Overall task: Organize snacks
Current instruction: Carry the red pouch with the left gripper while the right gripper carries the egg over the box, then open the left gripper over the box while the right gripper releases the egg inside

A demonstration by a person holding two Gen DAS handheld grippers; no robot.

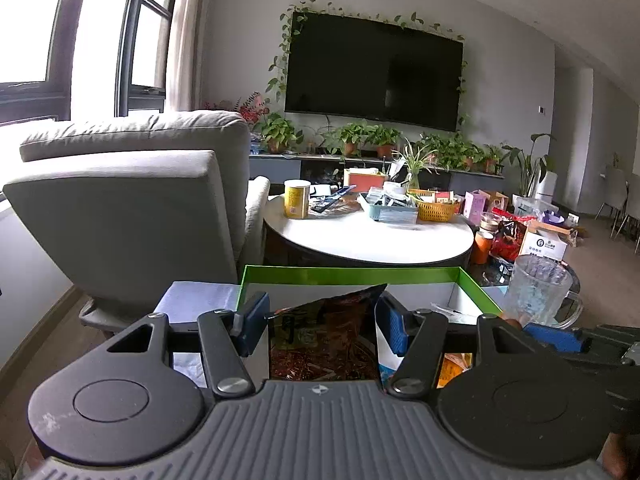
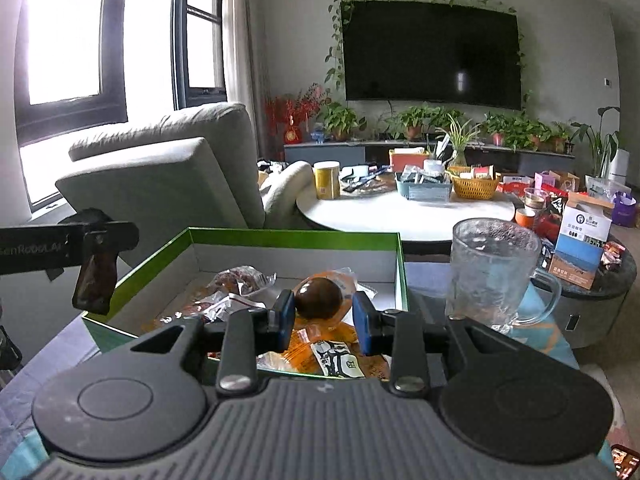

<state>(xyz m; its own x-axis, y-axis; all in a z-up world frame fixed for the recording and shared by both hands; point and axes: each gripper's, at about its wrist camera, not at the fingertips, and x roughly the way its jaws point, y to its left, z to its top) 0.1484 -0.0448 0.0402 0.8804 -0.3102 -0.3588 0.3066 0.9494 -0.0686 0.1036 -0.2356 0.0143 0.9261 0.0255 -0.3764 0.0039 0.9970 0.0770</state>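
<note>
In the left wrist view my left gripper (image 1: 325,322) is shut on a dark brown snack packet (image 1: 324,336) that spans the gap between its blue pads. It hovers at the near edge of the green-rimmed box (image 1: 352,273). The right wrist view shows that packet (image 2: 94,280) hanging from the left gripper (image 2: 105,236) beside the box's left wall. My right gripper (image 2: 324,318) is shut on a brown egg in an orange wrapper (image 2: 318,298), above the box (image 2: 296,237). Several wrapped snacks (image 2: 240,280) lie inside it.
A ribbed glass mug (image 2: 492,272) stands just right of the box. Behind are a grey armchair (image 2: 160,176) and a round white table (image 2: 404,208) with a yellow tin, trays and a basket. Cartons and bags crowd a dark low table (image 2: 600,280) at right.
</note>
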